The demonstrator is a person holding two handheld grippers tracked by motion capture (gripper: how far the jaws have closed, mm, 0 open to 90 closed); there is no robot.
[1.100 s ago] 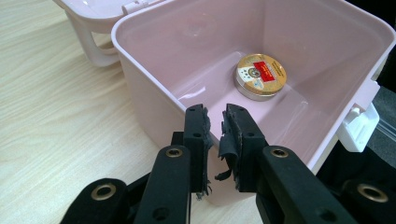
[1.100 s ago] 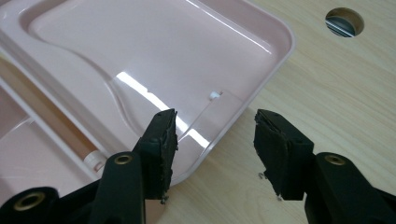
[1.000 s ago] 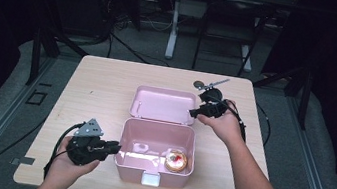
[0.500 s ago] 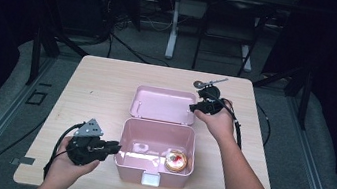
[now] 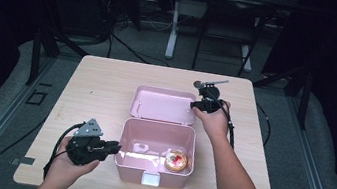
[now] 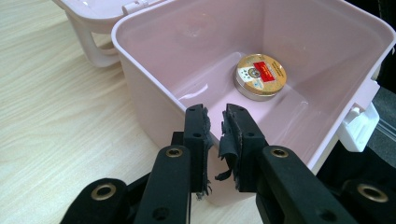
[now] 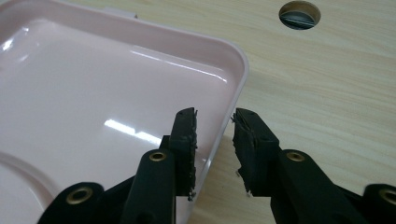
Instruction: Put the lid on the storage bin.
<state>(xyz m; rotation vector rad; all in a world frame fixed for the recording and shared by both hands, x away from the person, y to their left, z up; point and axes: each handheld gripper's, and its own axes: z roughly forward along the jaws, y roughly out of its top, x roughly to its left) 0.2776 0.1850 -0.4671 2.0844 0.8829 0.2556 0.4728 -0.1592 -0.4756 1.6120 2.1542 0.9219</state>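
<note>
Work in hand: the person is getting ready to swing the open lid [image 5: 162, 104] of the pink box [image 5: 156, 148] shut, judging by where the claws are standing.

Right claw [image 7: 214, 128]: its jaws have just been closing and are straddling the lid's rim, one jaw inside the lid and one outside over the worktop [image 7: 327, 93]. A gap is showing on both sides of the rim, so the pads are not yet pressing on it.

Left claw [image 6: 215, 128]: it is gripping the box wall nearest it, at the lower left of the high view, with the pads pinching the rim and steadying the box.

Lid position: it is lying flat on the worktop in the upper middle of the high view, inside facing up, hinged to the box's far edge.

Box contents: a round tin [image 6: 260, 77] with a red label is lying on the box floor, right of centre in the high view.

Deciding relation: the lid's right edge is running between the right claw's jaws, near the corner away from the hinge. The hinge line is lying across the frame, so the lift will probably be arcing up and back toward the person. The right hand [image 5: 214, 121] is the nearer one.

Risk: a shallow bite on the thin rim could be slipping as the lid is tipping over.
</note>
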